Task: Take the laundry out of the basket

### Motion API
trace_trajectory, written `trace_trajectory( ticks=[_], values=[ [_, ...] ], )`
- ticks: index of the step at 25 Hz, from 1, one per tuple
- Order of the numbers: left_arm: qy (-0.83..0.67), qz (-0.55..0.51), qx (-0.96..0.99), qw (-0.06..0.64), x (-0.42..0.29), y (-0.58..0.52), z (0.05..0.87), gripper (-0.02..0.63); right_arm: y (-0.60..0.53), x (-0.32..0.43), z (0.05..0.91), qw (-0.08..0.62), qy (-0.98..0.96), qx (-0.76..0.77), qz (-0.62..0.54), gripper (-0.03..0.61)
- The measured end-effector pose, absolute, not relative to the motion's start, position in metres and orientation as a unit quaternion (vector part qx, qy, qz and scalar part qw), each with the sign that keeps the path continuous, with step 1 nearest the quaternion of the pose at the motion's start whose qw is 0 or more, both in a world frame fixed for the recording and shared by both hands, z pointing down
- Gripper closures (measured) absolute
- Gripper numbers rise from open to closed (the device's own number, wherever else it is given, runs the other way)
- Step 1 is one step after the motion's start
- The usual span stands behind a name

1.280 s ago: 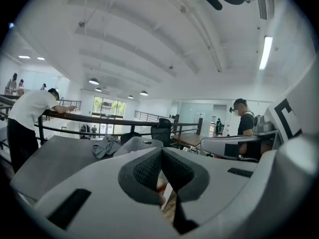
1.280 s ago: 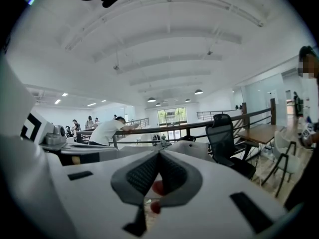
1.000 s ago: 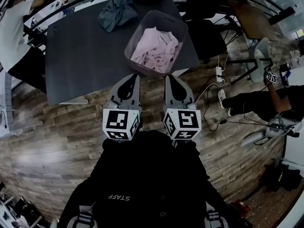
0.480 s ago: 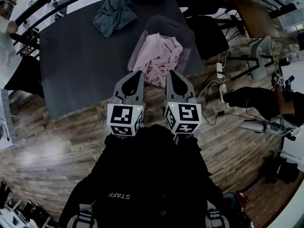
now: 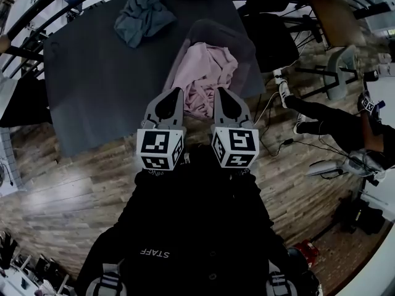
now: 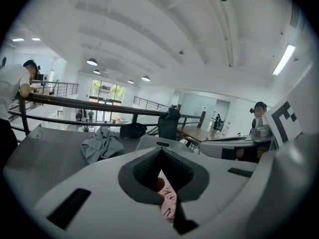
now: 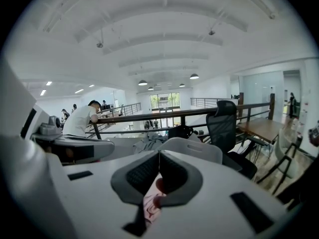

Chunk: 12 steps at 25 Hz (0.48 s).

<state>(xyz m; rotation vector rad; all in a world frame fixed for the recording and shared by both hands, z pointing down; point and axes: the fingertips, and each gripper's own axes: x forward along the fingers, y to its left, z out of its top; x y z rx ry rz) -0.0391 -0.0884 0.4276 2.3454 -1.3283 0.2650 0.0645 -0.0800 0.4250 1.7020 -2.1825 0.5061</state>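
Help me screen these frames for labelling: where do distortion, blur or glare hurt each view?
Head view: strong fisheye bends the table edges, the corners go dim, and the pink laundry stays reasonably clear. Left gripper view: black circular vignette, bright ceiling, and the near left gripper looks soft. Right gripper view: same vignette, the right gripper is soft, the background clear.

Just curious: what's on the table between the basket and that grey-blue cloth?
Nothing: the head view shows only a narrow strip of bare dark tabletop between the basket and the grey-blue cloth.
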Motion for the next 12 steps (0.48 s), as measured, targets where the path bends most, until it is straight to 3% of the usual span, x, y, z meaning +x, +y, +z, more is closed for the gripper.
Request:
trace_trajectory(
  ticks=[12],
  values=[
    [-0.515, 0.146, 0.803, 0.263, -0.025, -0.109, 0.468, 0.614, -0.111, 0.078, 0.474, 0.161, -0.765, 0.555, 0.283, 0.561]
  ],
)
